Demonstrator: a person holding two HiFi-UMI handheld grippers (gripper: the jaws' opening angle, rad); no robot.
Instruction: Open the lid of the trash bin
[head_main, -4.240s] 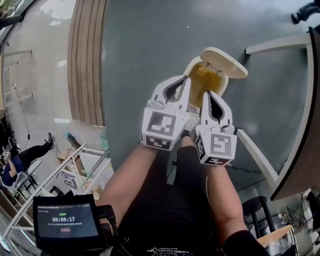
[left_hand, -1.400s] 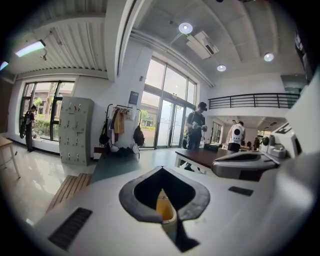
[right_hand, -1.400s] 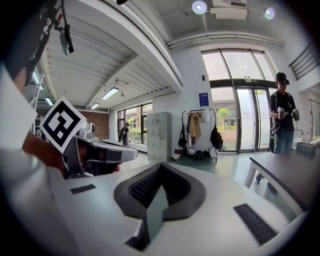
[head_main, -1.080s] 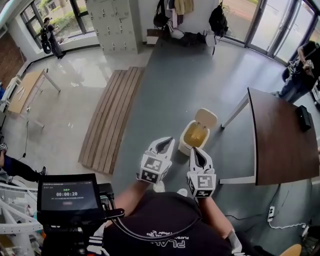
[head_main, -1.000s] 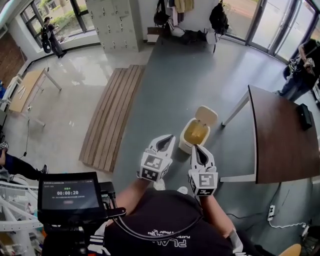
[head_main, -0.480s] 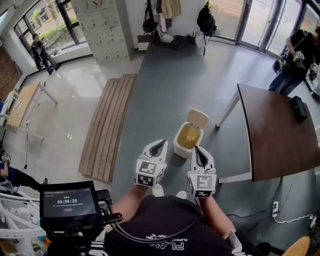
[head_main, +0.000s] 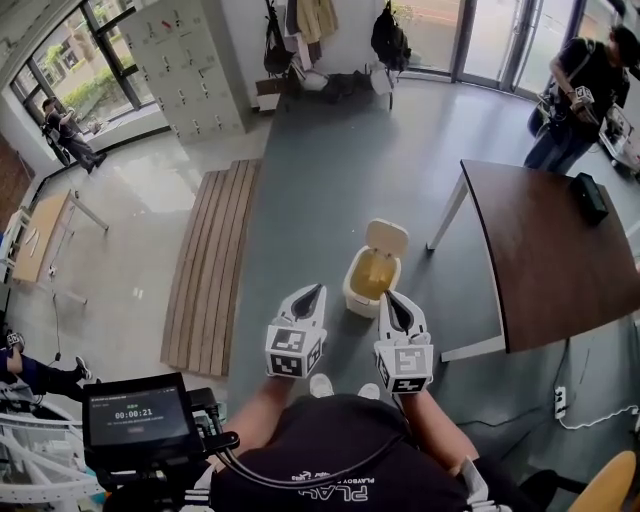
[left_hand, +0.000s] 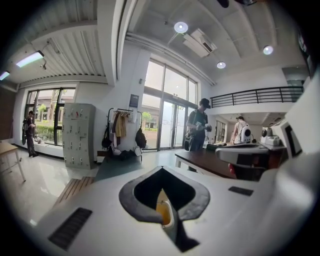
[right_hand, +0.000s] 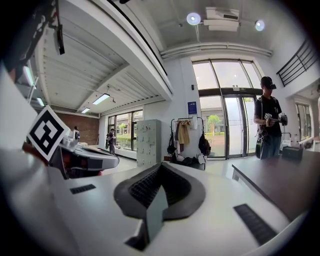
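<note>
Just short of the trash bin (head_main: 356, 298), left gripper (head_main: 318, 289) and right gripper (head_main: 388, 296) hang pinched together on nothing, and at the bin's far rim the lid (head_main: 386, 238) stands tipped up, mouth open, job looks done, so keep both clear of knocking it shut.

Bright daylight pours through the glass doors (right_hand: 225, 125) far ahead of the right tongs (right_hand: 160, 172); ceiling lamps (right_hand: 194, 19) glare above them; fisheye edges bend and darken.
</note>
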